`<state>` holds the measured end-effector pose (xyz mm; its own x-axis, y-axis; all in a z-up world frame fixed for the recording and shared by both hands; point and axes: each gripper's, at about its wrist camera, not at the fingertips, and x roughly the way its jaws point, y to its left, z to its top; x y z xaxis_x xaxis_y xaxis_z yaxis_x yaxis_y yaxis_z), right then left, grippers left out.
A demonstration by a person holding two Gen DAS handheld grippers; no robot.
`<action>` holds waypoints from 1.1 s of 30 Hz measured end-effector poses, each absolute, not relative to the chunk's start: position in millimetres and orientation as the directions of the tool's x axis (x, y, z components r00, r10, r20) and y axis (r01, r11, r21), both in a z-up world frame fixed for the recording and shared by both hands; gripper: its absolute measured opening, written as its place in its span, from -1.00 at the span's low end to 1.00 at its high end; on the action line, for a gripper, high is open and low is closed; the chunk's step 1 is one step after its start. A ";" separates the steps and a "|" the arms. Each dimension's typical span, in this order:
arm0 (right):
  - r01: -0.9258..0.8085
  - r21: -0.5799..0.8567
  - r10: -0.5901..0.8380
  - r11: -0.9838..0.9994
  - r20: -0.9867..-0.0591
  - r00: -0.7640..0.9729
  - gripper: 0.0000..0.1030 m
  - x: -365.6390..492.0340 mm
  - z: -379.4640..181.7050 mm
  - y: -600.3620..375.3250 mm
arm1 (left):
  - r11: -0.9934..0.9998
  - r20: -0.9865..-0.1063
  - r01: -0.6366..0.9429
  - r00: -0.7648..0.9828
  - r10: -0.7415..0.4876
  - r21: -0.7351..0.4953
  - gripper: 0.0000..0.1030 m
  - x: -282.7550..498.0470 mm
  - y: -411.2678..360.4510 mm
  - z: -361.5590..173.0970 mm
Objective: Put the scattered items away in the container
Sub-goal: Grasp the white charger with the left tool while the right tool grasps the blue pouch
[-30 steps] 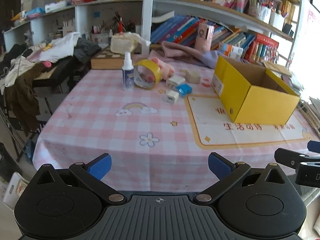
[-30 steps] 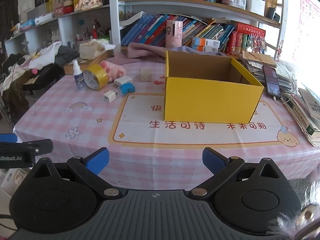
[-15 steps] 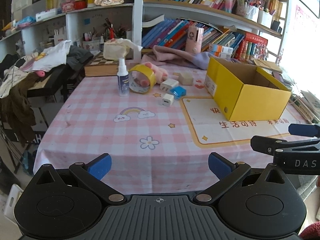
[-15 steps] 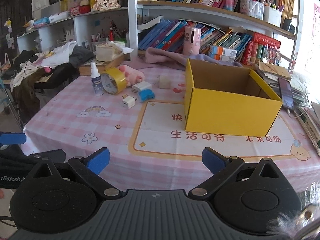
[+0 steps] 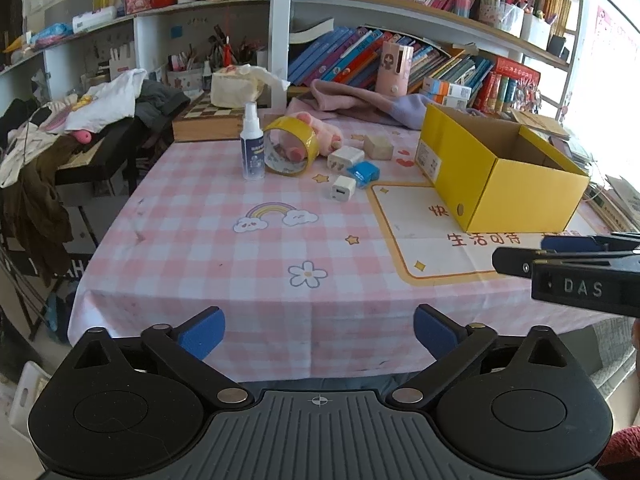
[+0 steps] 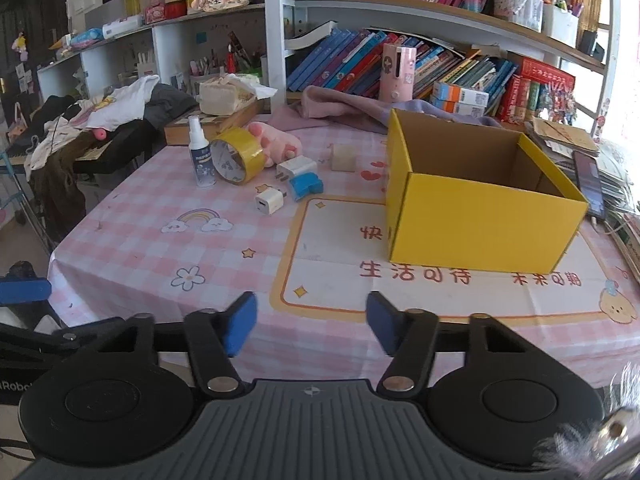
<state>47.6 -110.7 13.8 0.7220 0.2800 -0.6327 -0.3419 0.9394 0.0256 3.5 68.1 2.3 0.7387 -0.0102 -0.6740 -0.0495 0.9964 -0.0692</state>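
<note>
The right tool [image 6: 308,328] has just been closing, yet its blue pads still stand apart with nothing between them, while the left tool [image 5: 318,330] gapes wide and empty. Both hover over the near edge of the pink checked surface [image 6: 132,240]. From the right tool, the yellow box [image 6: 476,224] sits at one o'clock; spray bottle [image 6: 199,152], tape roll [image 6: 236,156] and chargers [image 6: 269,200] cluster at eleven.

The near half of the checked tablecloth [image 6: 132,248] lies bare, an easy way in. Farther back the spray bottle [image 6: 199,152], tape roll [image 6: 239,155] and chargers [image 6: 269,201] crowd together; the yellow box [image 6: 480,216] blocks the right.
</note>
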 end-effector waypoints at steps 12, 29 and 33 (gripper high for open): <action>-0.367 0.035 0.302 0.929 -0.643 0.704 0.00 116.0 5.7 -89.2 | 1.000 -0.652 0.005 0.758 -0.023 -0.029 0.92 65.9 70.7 -4.3; -0.392 0.052 0.313 0.918 -0.702 0.639 0.01 258.6 -6.2 -53.4 | 0.997 -0.707 0.079 0.705 -0.056 0.000 0.48 193.4 64.6 -37.9; -0.402 0.048 0.306 0.914 -0.732 0.609 0.03 288.2 -15.3 -46.2 | 0.995 -0.722 0.097 0.688 -0.068 -0.001 0.34 219.1 60.2 -46.8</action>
<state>288.2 -46.2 -15.3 0.6091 0.3060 -0.7316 -0.4023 0.9143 0.0475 219.1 60.2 -46.8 0.6881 -0.0683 -0.7224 0.0974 0.9952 -0.0012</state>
